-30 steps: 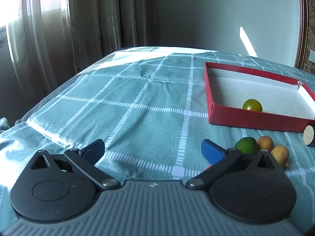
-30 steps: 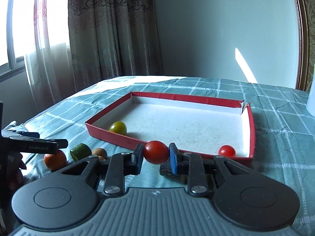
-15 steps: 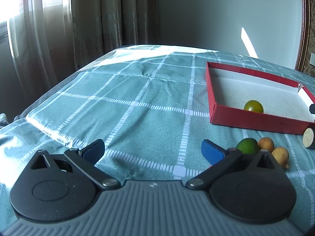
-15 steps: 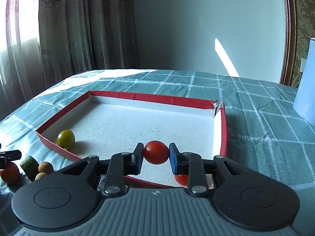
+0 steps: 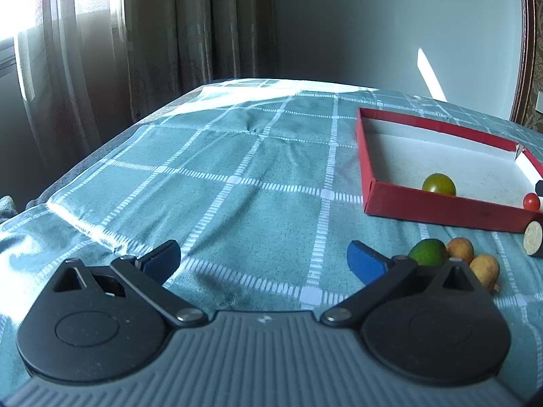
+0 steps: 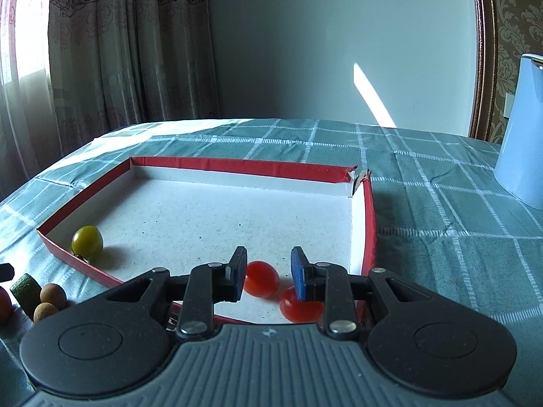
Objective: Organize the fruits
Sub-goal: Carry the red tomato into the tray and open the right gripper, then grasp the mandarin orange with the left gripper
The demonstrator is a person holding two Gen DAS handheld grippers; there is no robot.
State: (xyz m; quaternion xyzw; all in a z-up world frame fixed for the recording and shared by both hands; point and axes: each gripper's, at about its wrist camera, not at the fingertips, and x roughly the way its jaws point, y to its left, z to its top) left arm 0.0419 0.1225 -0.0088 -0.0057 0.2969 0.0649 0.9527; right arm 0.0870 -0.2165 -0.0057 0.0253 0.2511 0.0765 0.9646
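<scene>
A red-walled box [image 6: 244,166] with a white floor lies on the checked cloth. My right gripper [image 6: 268,273] is open over its near right corner. A red tomato [image 6: 261,278] lies on the box floor just below the open jaws, next to a second red tomato [image 6: 300,305]. A yellow-green tomato [image 6: 87,241] sits at the box's left corner and also shows in the left wrist view [image 5: 438,184]. My left gripper [image 5: 263,263] is open and empty over the cloth, left of a green fruit [image 5: 427,252] and two small brown fruits [image 5: 460,250].
A cut dark-skinned piece [image 5: 533,242] lies beside the box's near wall. The green fruit [image 6: 25,290], brown fruits [image 6: 52,295] and an orange-red fruit [image 6: 4,305] lie left of the box. A pale blue container [image 6: 522,129] stands at the right. Curtains hang at the left.
My right gripper has opened and let go of the red tomato, which now lies on the box floor. The gripper moved forward over the box. The left gripper has barely moved.
</scene>
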